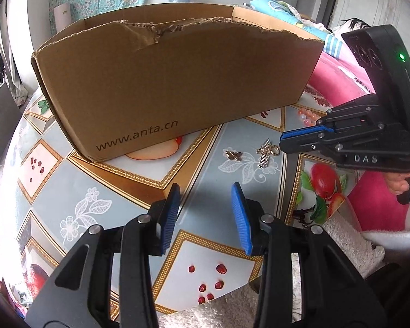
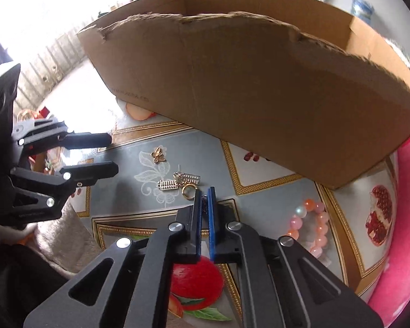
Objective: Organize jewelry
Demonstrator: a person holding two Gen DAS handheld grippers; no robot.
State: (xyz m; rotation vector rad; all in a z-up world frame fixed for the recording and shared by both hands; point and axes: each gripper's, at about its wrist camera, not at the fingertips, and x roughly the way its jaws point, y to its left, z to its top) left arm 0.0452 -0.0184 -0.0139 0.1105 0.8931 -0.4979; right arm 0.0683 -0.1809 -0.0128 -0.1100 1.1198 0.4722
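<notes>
Looking along my left claw (image 1: pixel 205 207), I see its blue pads standing apart with nothing between them, only the patterned tablecloth (image 1: pixel 101 180) below. Ahead of the tips sits a torn cardboard box (image 1: pixel 175 82) printed "www.anta.cn". Ahead and to the right, between me and the box, lie a small gold butterfly charm (image 1: pixel 233 155) and a cluster of gold and silver pieces (image 1: pixel 266 153). My right claw (image 1: pixel 283 138) reaches in from the right, tips just beside that cluster, its body lettered "DAS".

From my right claw (image 2: pixel 204 191), the jaws are clenched, pads nearly together; something thin and dark may sit between them, but I cannot tell. A gold ring (image 2: pixel 188 191) lies just left of the tips, silver bars (image 2: pixel 177 181) beyond it, the butterfly farther ahead-left. A pink bead bracelet (image 2: pixel 313 224) lies to the right. My left claw (image 2: pixel 106 154) hangs at far left.
</notes>
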